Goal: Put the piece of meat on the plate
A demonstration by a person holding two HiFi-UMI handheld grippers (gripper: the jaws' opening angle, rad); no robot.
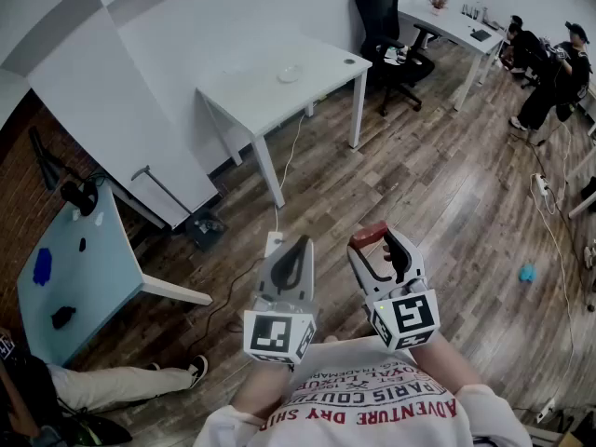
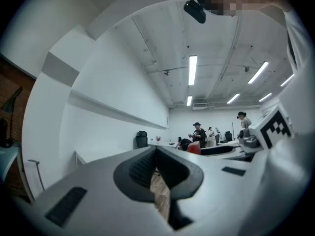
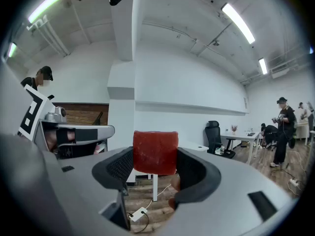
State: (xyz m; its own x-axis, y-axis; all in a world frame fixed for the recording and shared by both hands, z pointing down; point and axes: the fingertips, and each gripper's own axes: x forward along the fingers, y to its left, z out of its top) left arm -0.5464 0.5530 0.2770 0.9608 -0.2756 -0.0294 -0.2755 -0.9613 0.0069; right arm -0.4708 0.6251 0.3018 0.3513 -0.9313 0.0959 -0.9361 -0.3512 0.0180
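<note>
A red block of meat (image 3: 155,152) sits between the pads of my right gripper (image 3: 155,167), which is shut on it. In the head view the meat (image 1: 370,235) shows at the tip of the right gripper (image 1: 377,243), held level over the wooden floor close to my chest. My left gripper (image 1: 296,254) is beside it on the left, jaws together and empty; in its own view the left gripper (image 2: 156,167) shows only a thin slit between the pads. A small white plate (image 1: 290,74) lies on the white table (image 1: 251,101) far ahead.
A pale blue table (image 1: 93,277) with a blue and a black thing stands at the left. A seated person's leg (image 1: 121,385) stretches along the floor at lower left. A power strip (image 1: 274,243) and cables lie on the floor. An office chair (image 1: 382,26), desks and people are at the back right.
</note>
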